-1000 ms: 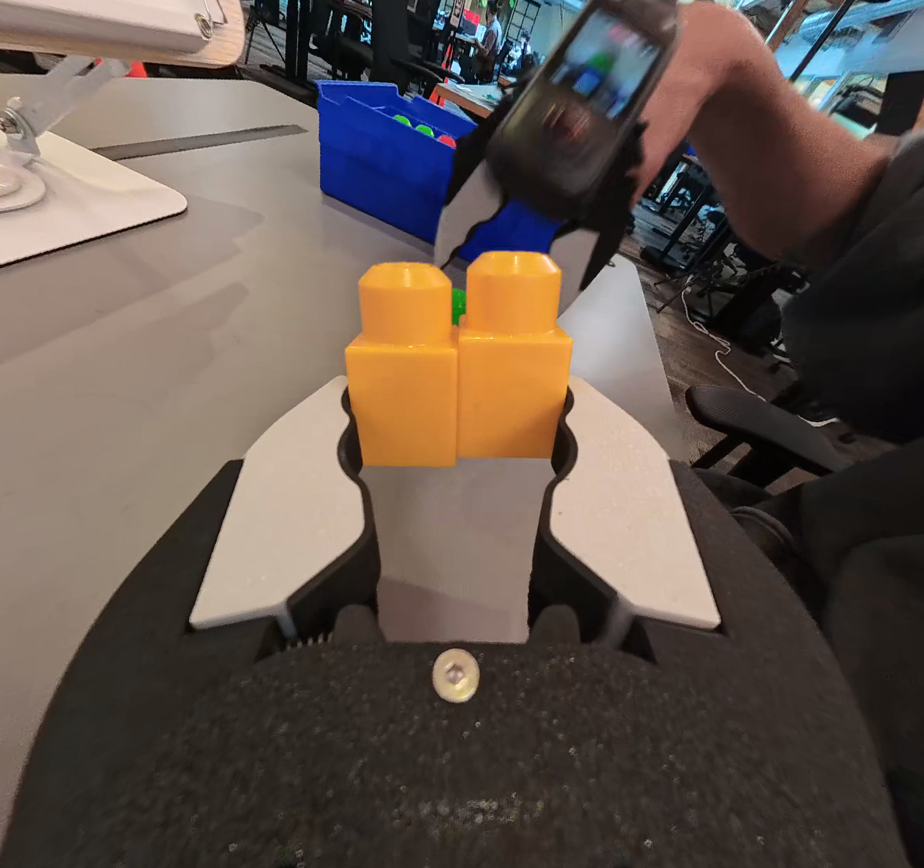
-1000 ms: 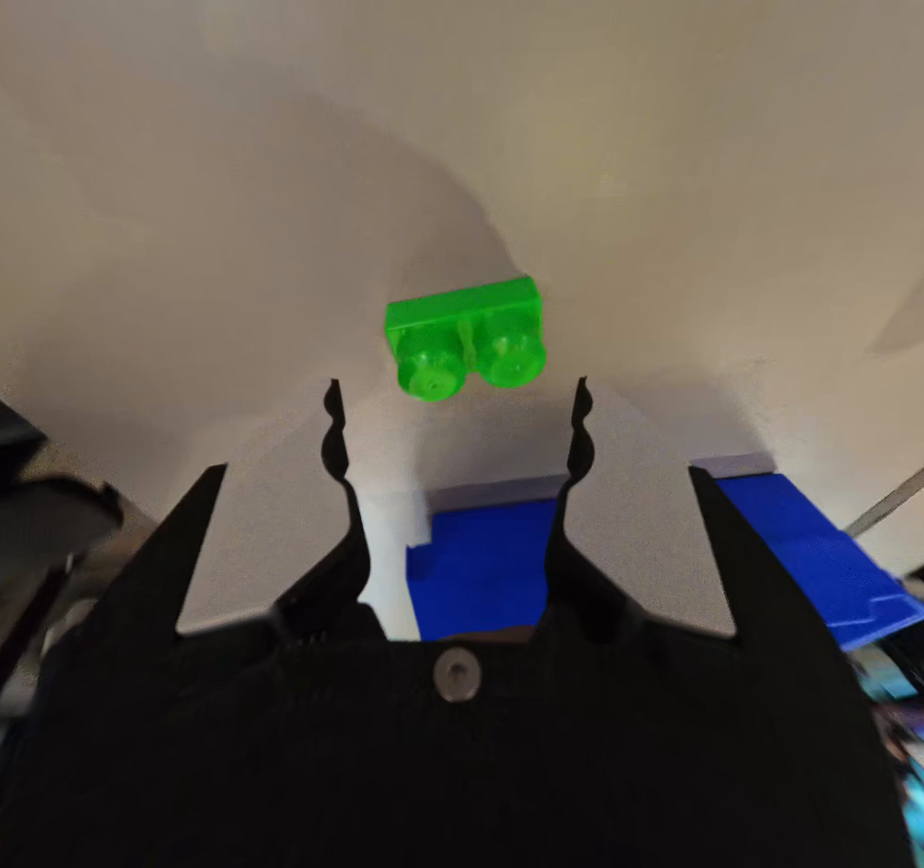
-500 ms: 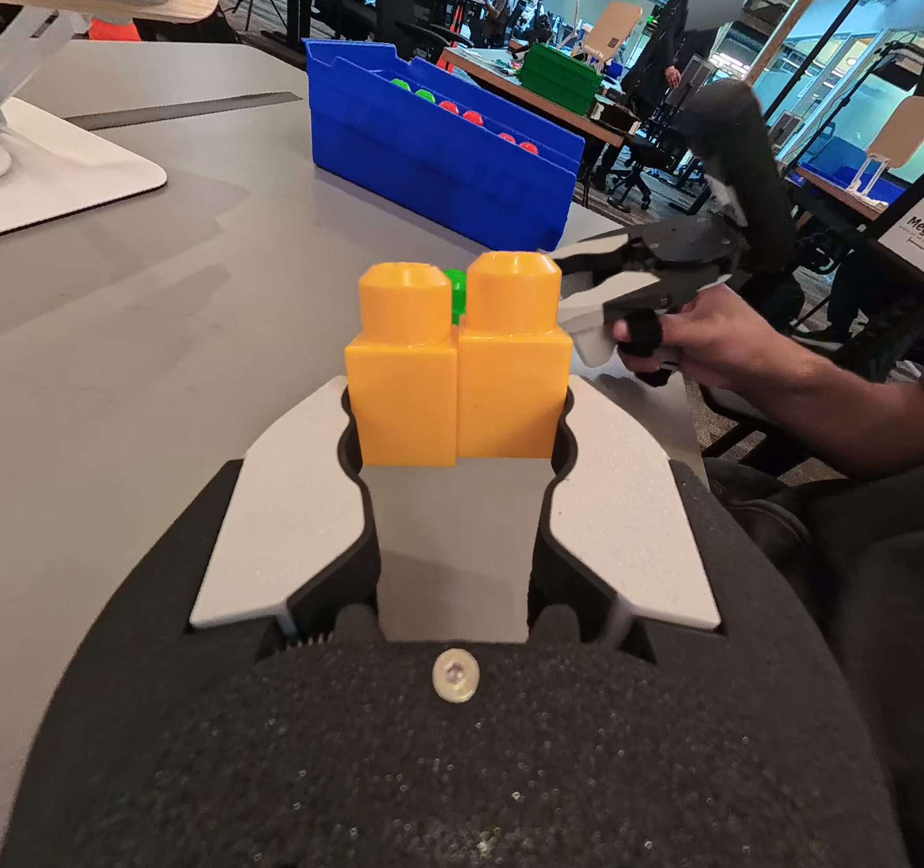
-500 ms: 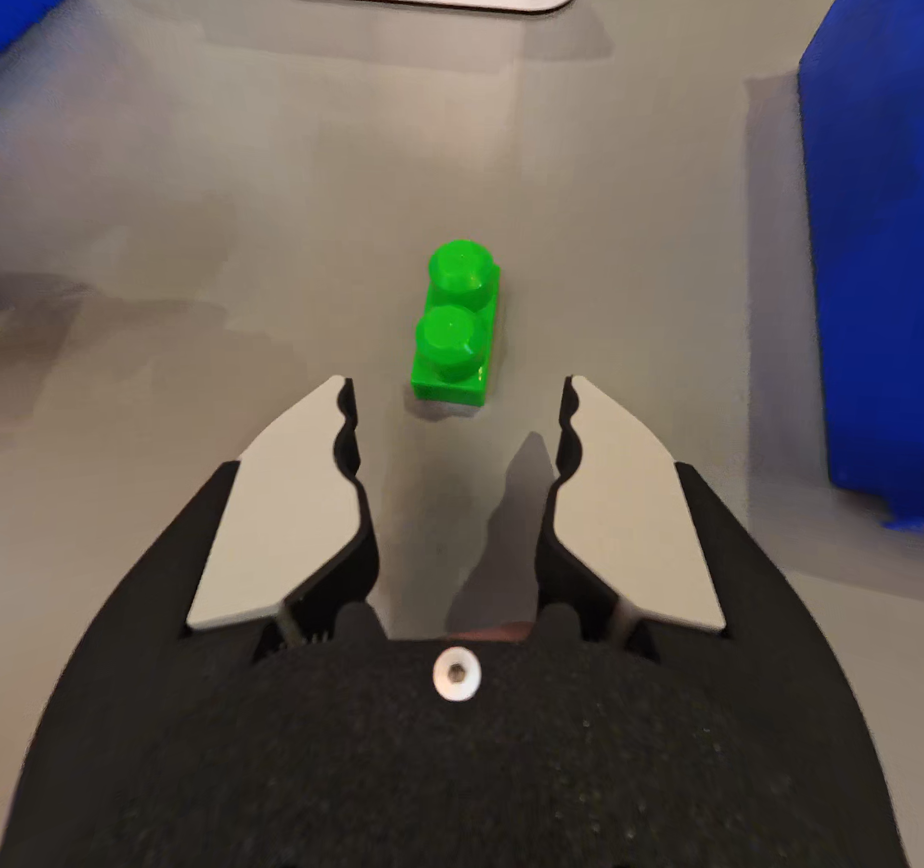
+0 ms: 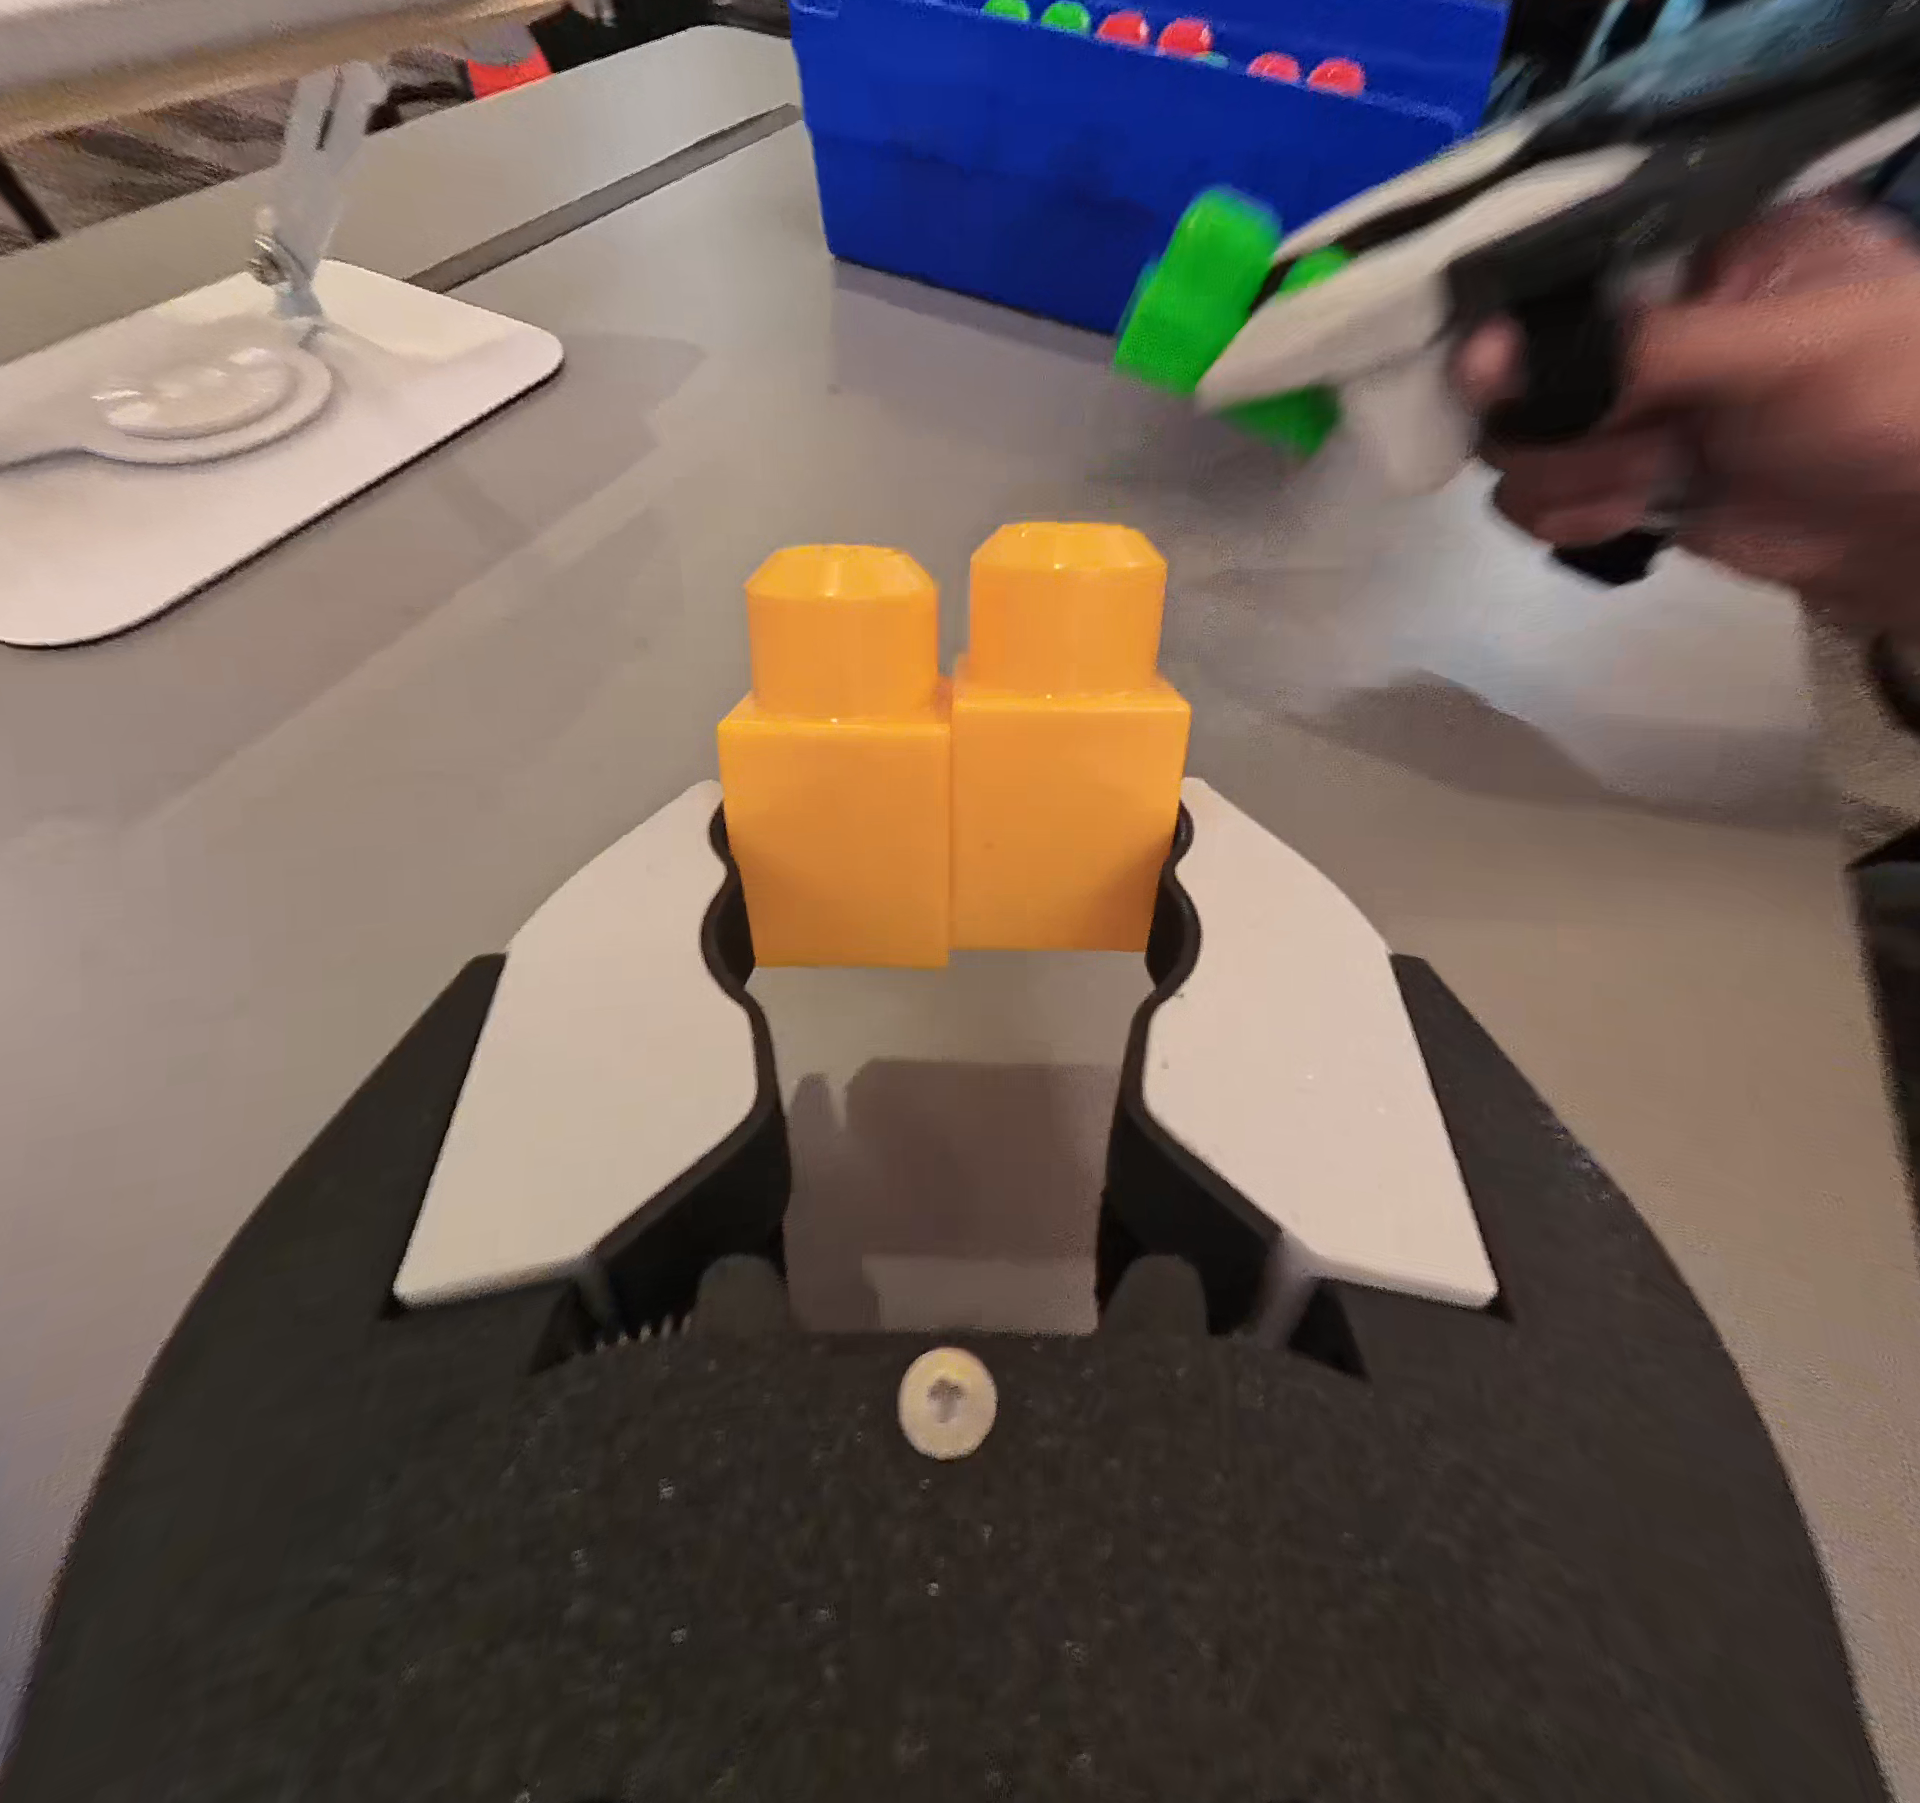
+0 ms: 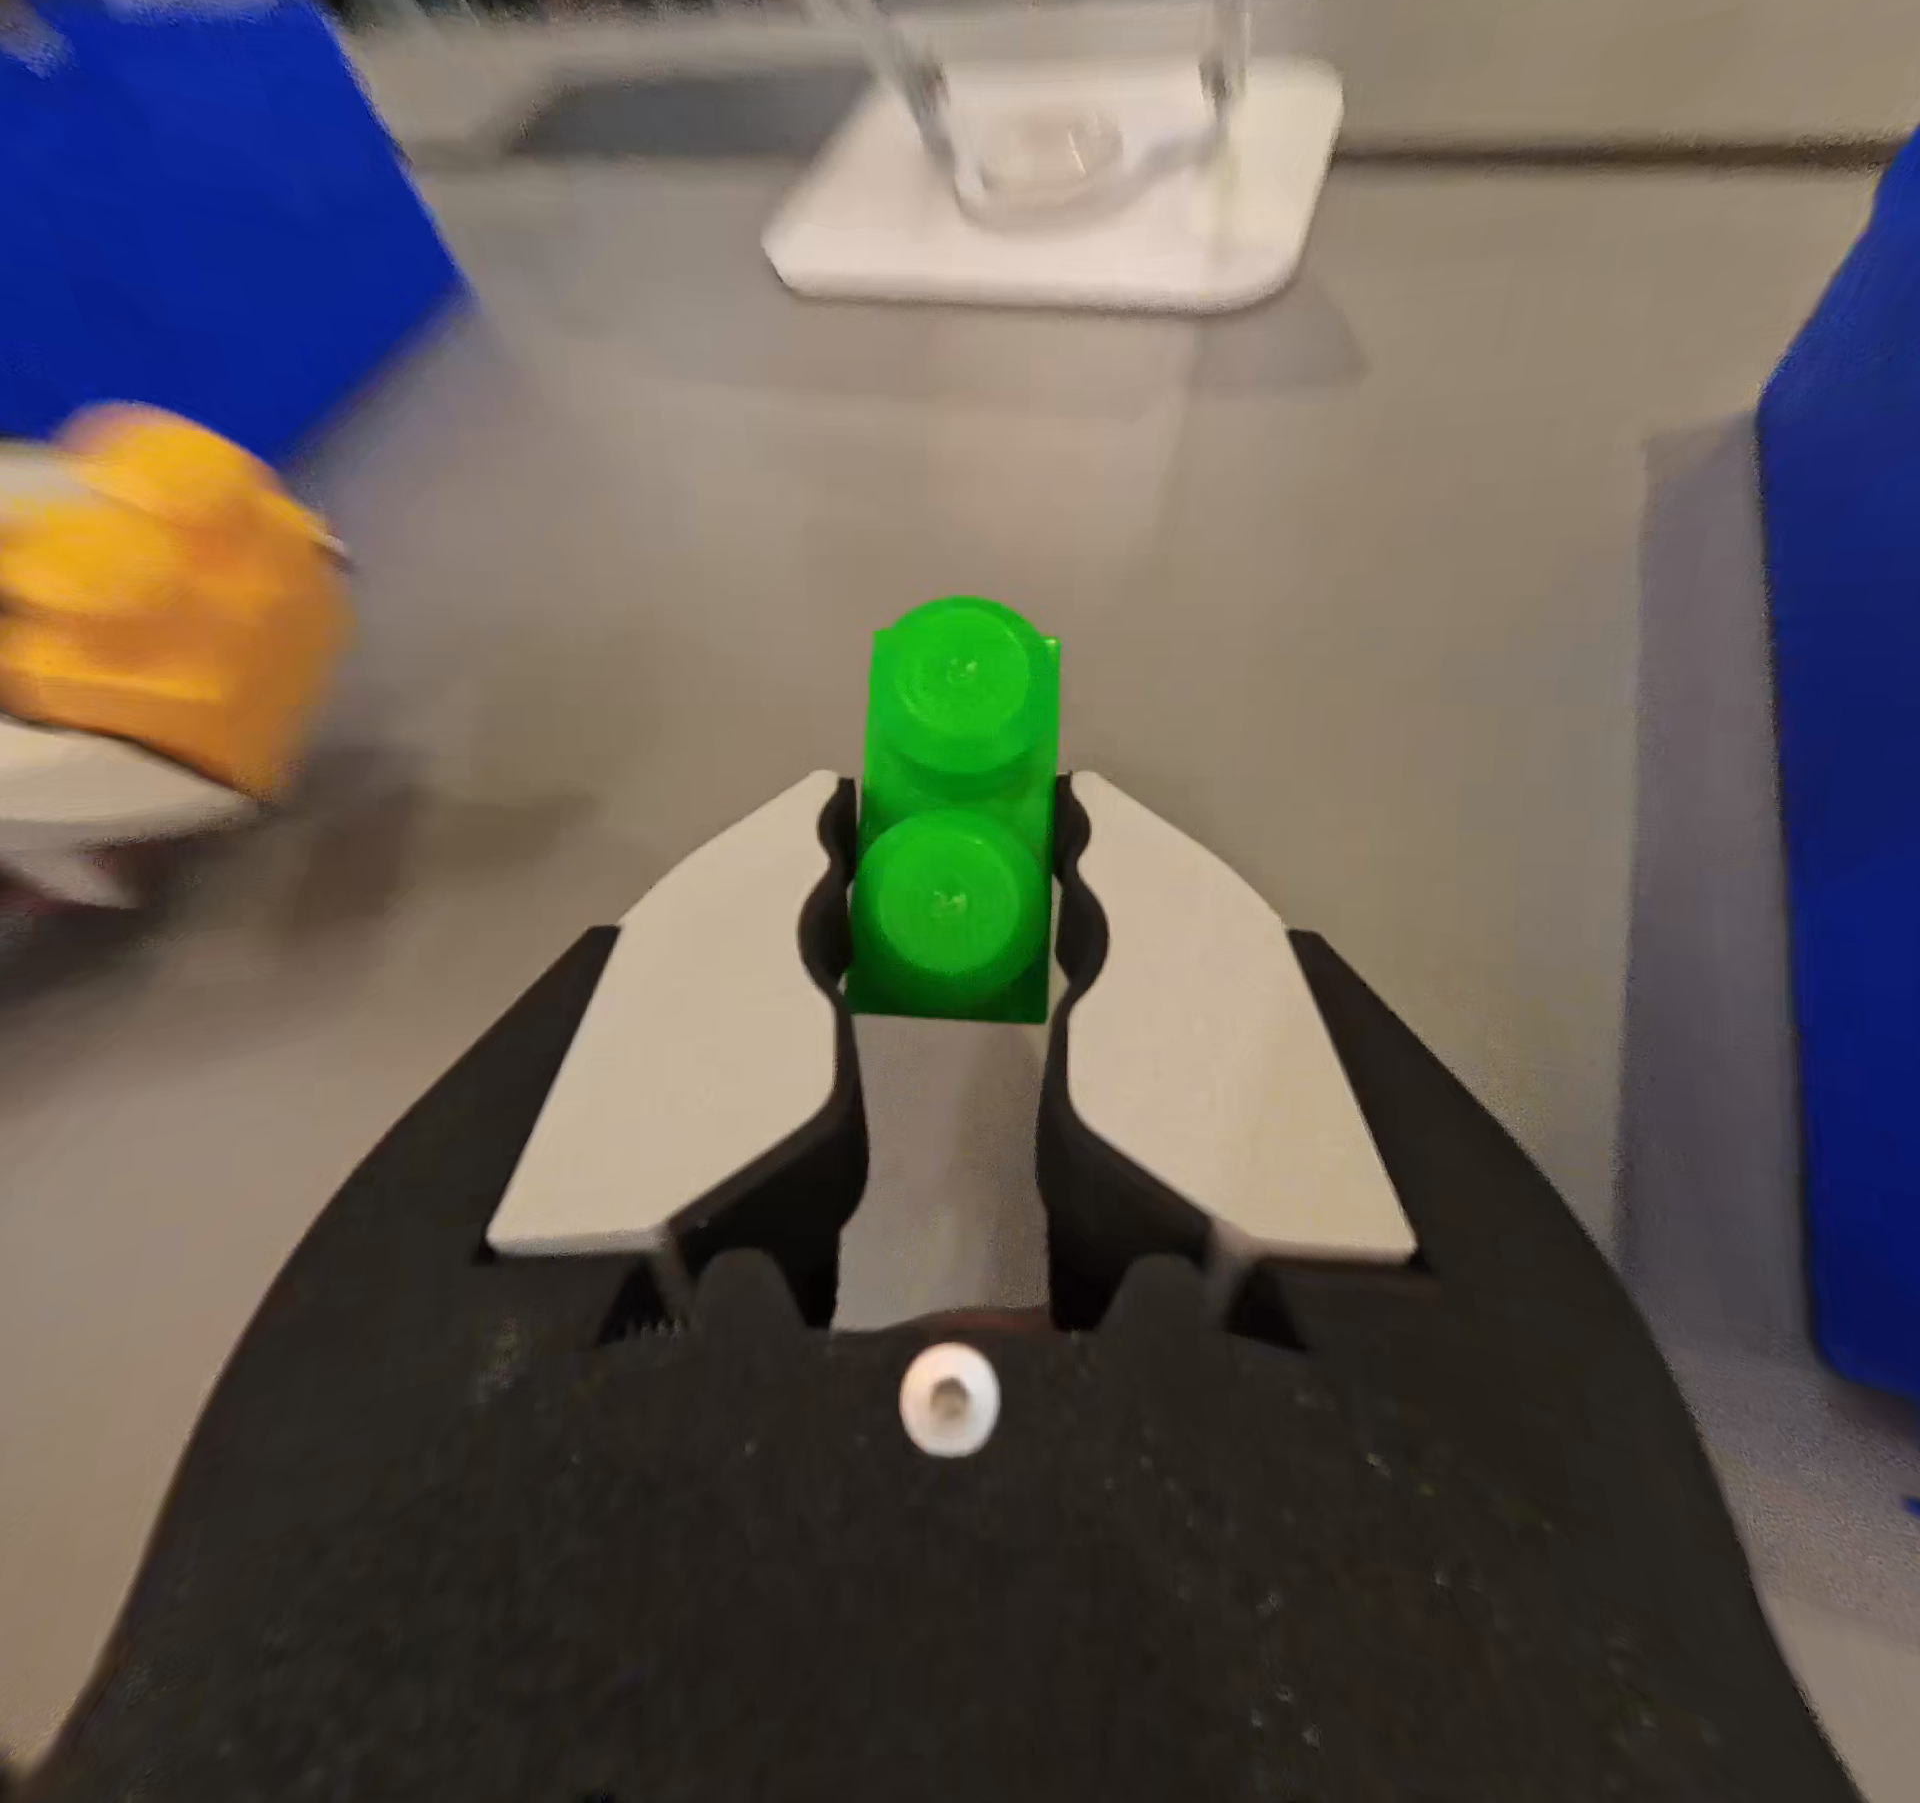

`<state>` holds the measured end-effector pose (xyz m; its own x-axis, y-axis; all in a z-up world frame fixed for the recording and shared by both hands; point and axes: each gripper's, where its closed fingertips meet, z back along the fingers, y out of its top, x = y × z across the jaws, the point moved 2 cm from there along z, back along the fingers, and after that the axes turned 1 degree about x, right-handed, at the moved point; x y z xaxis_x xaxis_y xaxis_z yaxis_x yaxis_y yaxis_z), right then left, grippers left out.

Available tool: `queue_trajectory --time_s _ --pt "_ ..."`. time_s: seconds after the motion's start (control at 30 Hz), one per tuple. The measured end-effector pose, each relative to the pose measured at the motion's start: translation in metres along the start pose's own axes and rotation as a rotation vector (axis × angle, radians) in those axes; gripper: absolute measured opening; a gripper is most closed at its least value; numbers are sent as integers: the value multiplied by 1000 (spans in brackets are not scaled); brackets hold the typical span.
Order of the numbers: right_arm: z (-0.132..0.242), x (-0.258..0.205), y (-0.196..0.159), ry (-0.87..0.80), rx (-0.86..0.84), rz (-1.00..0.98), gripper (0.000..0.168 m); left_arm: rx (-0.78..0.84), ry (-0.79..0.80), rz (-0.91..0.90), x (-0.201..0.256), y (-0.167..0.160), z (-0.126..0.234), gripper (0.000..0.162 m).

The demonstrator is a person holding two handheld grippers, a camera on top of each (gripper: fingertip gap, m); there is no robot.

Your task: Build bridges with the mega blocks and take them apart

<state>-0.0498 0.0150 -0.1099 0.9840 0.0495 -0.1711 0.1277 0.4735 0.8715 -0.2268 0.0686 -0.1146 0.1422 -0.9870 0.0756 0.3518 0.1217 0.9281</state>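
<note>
No brand mark or legible writing appears on any block, gripper or bin.

Left wrist view: the left gripper [image 5: 951, 880] pinches two orange blocks [image 5: 951, 766] side by side between its two pale, wavy-edged fingers [image 5: 613, 1047]. Each orange block is a smooth, glossy plastic square prism with one round stud on top, both standing upright. The gripper body is matt black and grainy, with one pale screw at its centre. Far right, blurred by motion, the right gripper [image 5: 1278, 330], held in a hand [image 5: 1745, 403], clamps a green block [image 5: 1210, 314] above the grey table [image 5: 312, 818]. Behind it, at the far side, stands a blue plastic bin [image 5: 1039, 153]; six round studs show over its rim, two green and four red. Far left, a white stand base [image 5: 260, 423], flat with rounded corners, rests on the table.

Right wrist view: the right gripper [image 6: 951, 880] has its fingers pressed against both sides of the single green block [image 6: 951, 818], a translucent-looking plastic piece with two round studs in a row running away from the camera. At left, blurred, lie the orange blocks [image 6: 156, 600] in the other gripper. Blue bin walls [image 6: 1849, 818] flank the scene left and right; the white base [image 6: 1049, 195] sits far centre.
</note>
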Motion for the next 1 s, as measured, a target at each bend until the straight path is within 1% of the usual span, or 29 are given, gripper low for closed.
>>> queue_trajectory --time_s 0.1,0.17,0.2,0.27,0.33,0.4,0.47,0.53,0.63,0.7,0.8,1.0 --pt "38 -19 29 282 207 -270 36 -16 68 -80 1 0 -3 75" --pt "51 -24 38 405 260 -440 36 2 109 -136 3 4 -2 75" --pt "52 -29 40 455 265 -494 36 11 126 -154 4 7 -2 75" --pt "46 -48 42 536 237 -533 36 6 134 -200 10 10 -3 75" --pt "34 -73 45 565 204 -502 36 -28 169 -291 15 11 -6 75" --pt "24 -102 47 581 161 -413 36 -51 192 -373 21 13 -9 75" --pt "14 -121 46 525 140 -280 36 -47 185 -390 27 15 -11 75" --pt "4 -130 45 476 119 -207 36 -49 193 -405 29 17 -13 75" --pt "-5 -131 42 428 95 -169 36 -61 216 -437 28 17 -12 75" --pt "-7 -130 39 429 75 -170 36 -63 233 -447 27 17 -11 75" --pt "-9 -135 33 464 41 -179 36 -47 242 -457 27 18 -10 75" --pt "-12 -131 28 500 39 -213 36 -63 253 -469 29 18 -14 74"
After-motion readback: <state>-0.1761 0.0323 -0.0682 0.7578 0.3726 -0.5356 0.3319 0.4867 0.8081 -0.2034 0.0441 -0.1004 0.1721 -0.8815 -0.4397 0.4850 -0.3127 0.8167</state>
